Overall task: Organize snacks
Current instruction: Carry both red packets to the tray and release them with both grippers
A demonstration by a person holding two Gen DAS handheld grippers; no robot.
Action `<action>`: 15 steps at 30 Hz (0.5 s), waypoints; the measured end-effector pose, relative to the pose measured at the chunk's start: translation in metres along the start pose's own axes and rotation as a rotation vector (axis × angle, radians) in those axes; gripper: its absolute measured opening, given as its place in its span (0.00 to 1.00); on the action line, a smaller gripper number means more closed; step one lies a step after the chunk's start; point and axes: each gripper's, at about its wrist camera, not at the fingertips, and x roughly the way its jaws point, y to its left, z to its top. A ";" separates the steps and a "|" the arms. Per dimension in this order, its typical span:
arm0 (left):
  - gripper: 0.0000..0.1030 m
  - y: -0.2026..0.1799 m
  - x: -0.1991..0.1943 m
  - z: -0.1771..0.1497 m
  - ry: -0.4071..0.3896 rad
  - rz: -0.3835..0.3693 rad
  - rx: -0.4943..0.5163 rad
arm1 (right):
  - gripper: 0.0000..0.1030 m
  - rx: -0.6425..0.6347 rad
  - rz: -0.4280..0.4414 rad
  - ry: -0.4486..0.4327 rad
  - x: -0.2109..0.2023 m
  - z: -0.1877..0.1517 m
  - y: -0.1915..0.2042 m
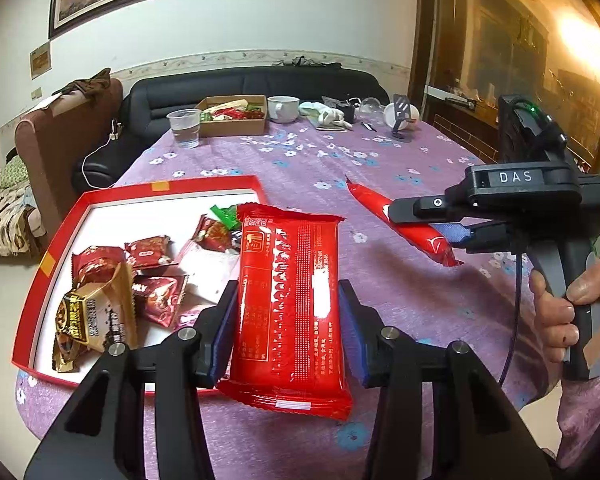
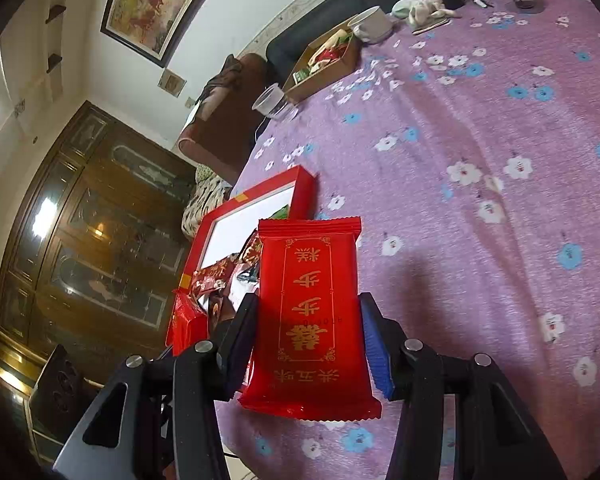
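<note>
Left view alone shows the right gripper point(image 1: 440, 220) side-on, clamping a red pack point(image 1: 400, 222) above the tablecloth point(image 1: 380, 152). Left gripper point(image 1: 288, 308) clamps another red packet point(image 1: 288, 308), partly over the red tray point(image 1: 32, 292) of wrapped snacks point(image 1: 112, 280). Right view shows gold print on its pack; cardboard box point(image 1: 236, 126) behind holds more.

1. The left wrist view is looking down along its hand-held gripper point(image 1: 288, 320), close above the worktop's point(image 1: 380, 168) near edge.
2. The right wrist view is looking rolled sideways, equally close.
3. Both are sharing the red tray point(image 1: 140, 190) point(image 2: 304, 184).
</note>
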 end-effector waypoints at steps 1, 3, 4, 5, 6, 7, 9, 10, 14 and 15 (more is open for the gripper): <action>0.44 0.002 -0.001 -0.001 0.000 0.000 -0.003 | 0.49 -0.001 0.001 0.002 0.002 0.000 0.002; 0.44 0.007 -0.001 -0.002 0.000 0.003 -0.012 | 0.49 -0.007 0.008 0.011 0.007 -0.001 0.007; 0.44 0.009 -0.002 -0.003 -0.001 0.006 -0.016 | 0.49 -0.011 0.007 0.013 0.009 -0.001 0.009; 0.44 0.011 -0.003 -0.004 -0.002 0.008 -0.020 | 0.49 -0.016 0.008 0.016 0.011 -0.002 0.012; 0.44 0.013 -0.003 -0.005 -0.002 0.010 -0.023 | 0.49 -0.018 0.012 0.019 0.013 -0.002 0.015; 0.44 0.015 -0.004 -0.006 -0.002 0.012 -0.027 | 0.49 -0.019 0.017 0.023 0.015 -0.004 0.017; 0.44 0.020 -0.005 -0.007 -0.003 0.018 -0.037 | 0.49 -0.025 0.029 0.033 0.021 -0.005 0.024; 0.44 0.022 -0.006 -0.008 -0.003 0.021 -0.040 | 0.49 -0.026 0.036 0.038 0.023 -0.006 0.027; 0.44 0.030 -0.007 -0.010 -0.003 0.038 -0.054 | 0.49 -0.039 0.053 0.052 0.033 -0.010 0.041; 0.44 0.033 -0.007 -0.010 -0.004 0.043 -0.055 | 0.49 -0.041 0.063 0.058 0.037 -0.010 0.046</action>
